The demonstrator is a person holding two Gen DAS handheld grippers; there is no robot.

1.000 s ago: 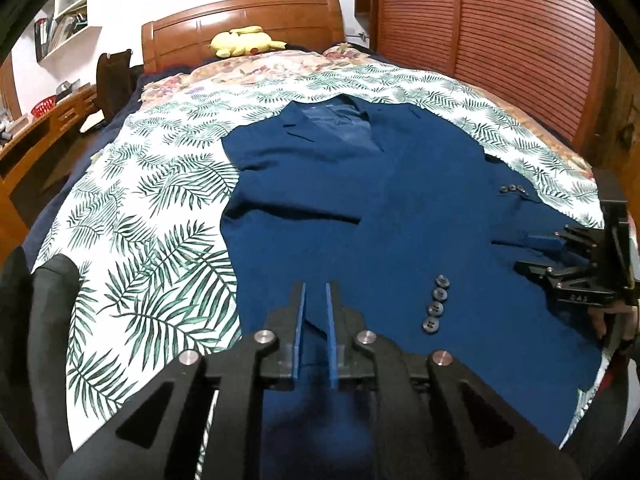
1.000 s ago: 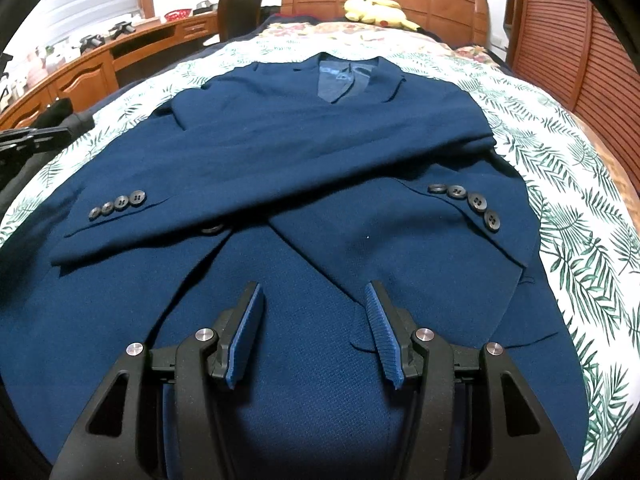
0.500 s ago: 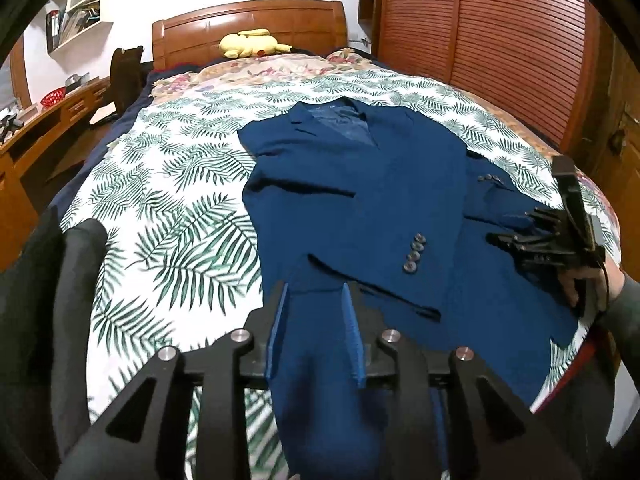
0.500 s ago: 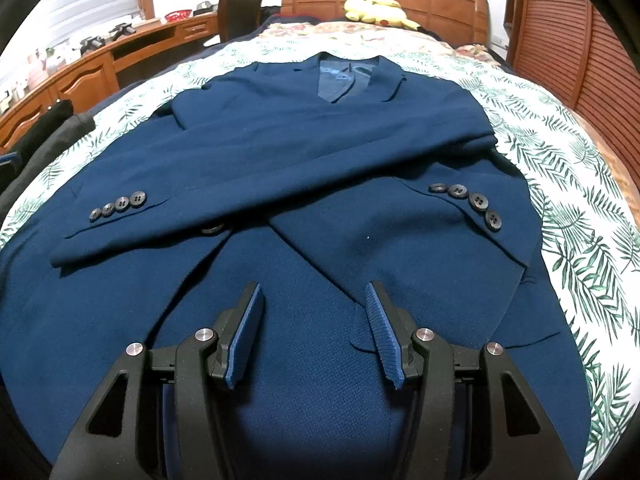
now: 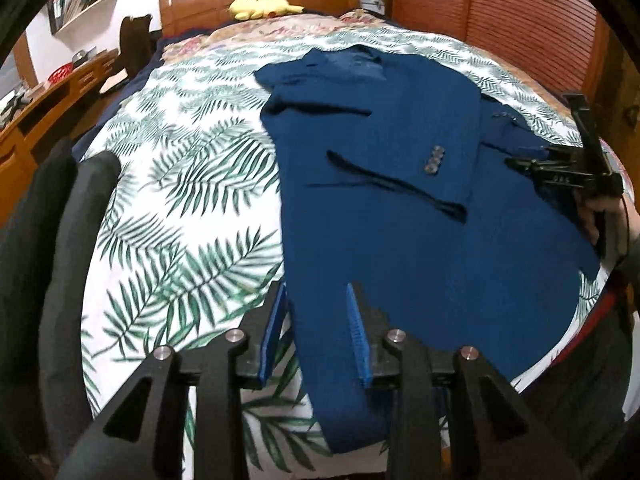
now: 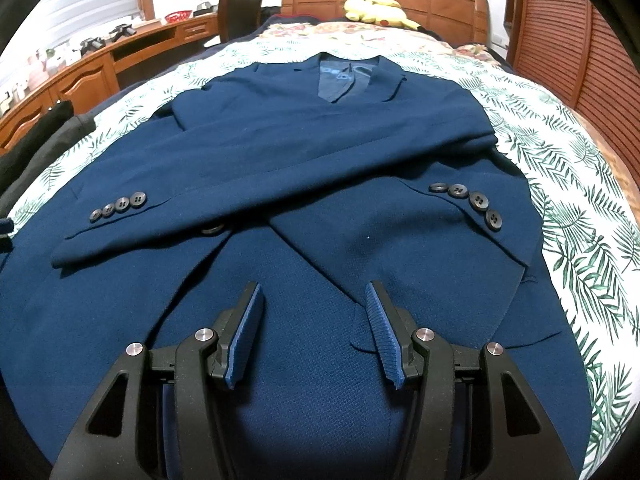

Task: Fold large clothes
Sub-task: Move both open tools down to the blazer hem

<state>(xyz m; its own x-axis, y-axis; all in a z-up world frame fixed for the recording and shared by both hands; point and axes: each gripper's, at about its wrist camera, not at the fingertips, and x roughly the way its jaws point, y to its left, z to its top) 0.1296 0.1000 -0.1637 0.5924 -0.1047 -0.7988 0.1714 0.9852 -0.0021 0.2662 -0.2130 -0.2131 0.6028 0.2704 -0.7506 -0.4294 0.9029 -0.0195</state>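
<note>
Spread across the palm-leaf bedspread [image 5: 180, 208], a navy blazer [image 6: 320, 152] is lying front up with both sleeves crossed over its chest. Over its near left hem, the left gripper [image 5: 316, 320] is opening its jaws, pads not pressing the cloth. Hovering above the lower front, the right gripper [image 6: 316, 312] is standing half spread, gripping nothing.

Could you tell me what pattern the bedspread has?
Green palm leaves on white bedspread, clearest in the left wrist view.
</note>
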